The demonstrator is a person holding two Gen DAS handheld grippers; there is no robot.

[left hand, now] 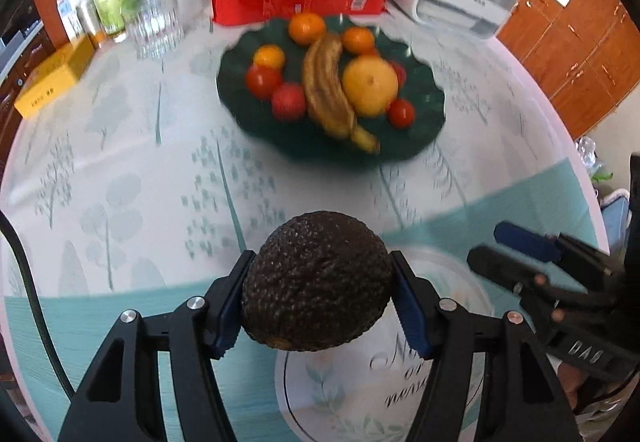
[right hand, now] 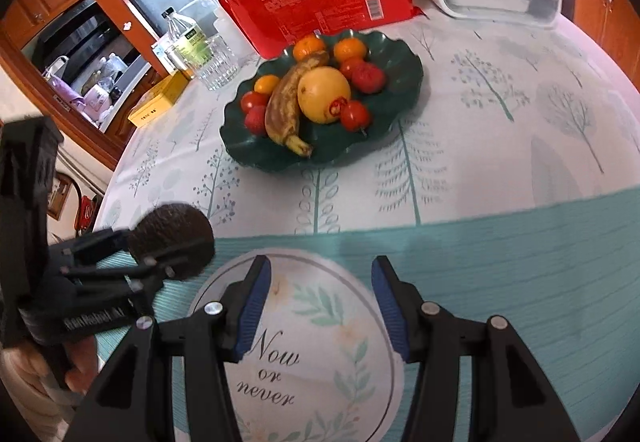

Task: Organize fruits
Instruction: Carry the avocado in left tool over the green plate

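Left tool (left hand: 318,294) clamps the avocado (left hand: 316,282) between its pads.

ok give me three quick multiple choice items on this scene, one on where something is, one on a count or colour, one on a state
1. Where does the banana lie?
A. on the yellow box
B. on the green plate among the other fruit
C. on the bare tablecloth

2. What colour is the plate?
A. white
B. red
C. dark green

3. What is the state of the left tool?
A. closed on the avocado
B. open with nothing in it
C. closed on a tomato

Answers:
1. B, the banana rests across the middle of the plate beside the large yellow citrus.
2. C, its wavy rim shows dark green in both views.
3. A, both blue pads press the sides of the dark bumpy avocado, while the right tool stands open over the tablecloth.
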